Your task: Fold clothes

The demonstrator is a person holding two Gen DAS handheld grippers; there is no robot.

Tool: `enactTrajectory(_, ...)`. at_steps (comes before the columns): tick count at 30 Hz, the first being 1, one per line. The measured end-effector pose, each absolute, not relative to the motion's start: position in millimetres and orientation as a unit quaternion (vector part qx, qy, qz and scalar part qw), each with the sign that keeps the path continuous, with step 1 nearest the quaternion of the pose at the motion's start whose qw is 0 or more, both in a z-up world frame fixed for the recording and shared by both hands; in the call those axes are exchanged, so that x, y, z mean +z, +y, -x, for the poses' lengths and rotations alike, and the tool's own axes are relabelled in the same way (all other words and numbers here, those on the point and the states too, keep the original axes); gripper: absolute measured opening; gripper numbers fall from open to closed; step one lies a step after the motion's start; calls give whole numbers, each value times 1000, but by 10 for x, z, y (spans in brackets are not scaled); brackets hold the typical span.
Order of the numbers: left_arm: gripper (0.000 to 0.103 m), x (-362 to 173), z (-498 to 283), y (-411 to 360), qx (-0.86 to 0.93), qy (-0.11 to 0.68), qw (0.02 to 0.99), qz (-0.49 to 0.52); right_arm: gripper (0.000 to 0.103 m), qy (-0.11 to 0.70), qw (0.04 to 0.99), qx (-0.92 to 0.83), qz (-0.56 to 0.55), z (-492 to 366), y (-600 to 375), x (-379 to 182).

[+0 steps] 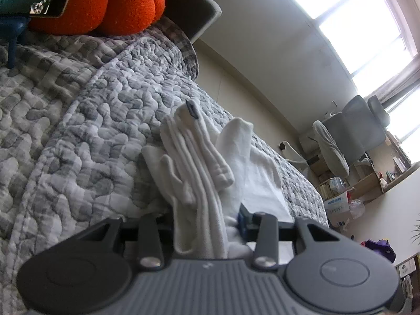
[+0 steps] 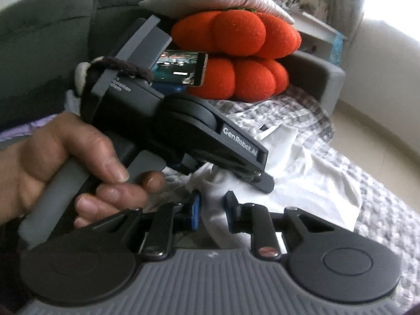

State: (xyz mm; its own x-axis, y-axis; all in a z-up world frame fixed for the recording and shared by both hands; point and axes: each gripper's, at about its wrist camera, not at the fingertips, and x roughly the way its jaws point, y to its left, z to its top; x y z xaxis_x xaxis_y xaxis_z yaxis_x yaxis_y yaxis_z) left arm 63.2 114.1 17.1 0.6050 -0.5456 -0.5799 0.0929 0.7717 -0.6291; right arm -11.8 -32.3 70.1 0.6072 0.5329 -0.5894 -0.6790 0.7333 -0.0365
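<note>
Left gripper (image 1: 207, 225) clamped on bunched white garment (image 1: 199, 152), left pad buried in cloth, right gripper (image 2: 212, 210) pinching garment too (fingertips cropped), hand (image 2: 65, 162) blurred.

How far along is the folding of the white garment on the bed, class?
Done: little; the white garment is bunched in ridges on the grey quilt, with no flat fold visible. In hand: the left gripper and the right gripper each have white cloth between their fingers, the left one seen from the right wrist reaching over it. Left: spreading, folding and laying it flat.
</note>
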Motion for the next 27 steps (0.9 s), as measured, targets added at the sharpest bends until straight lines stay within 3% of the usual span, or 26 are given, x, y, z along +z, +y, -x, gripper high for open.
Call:
enactTrajectory(7, 41, 184, -612, 1113, -182, 400, 856, 274, 24, 290, 914, 285, -18, -116, -991, 822)
enactTrajectory(12, 41, 178, -598, 1100, -178, 399, 856, 276, 24, 344, 911, 222, -53, -347, -1196, 596)
enactTrajectory(20, 42, 124, -627, 1168, -179, 402, 843, 309, 6, 368, 892, 215, -151, -547, -1491, 491)
enactTrajectory(27, 45, 111, -621, 1188, -183, 399, 839, 321, 14, 353, 899, 208, -155, -522, -1504, 537)
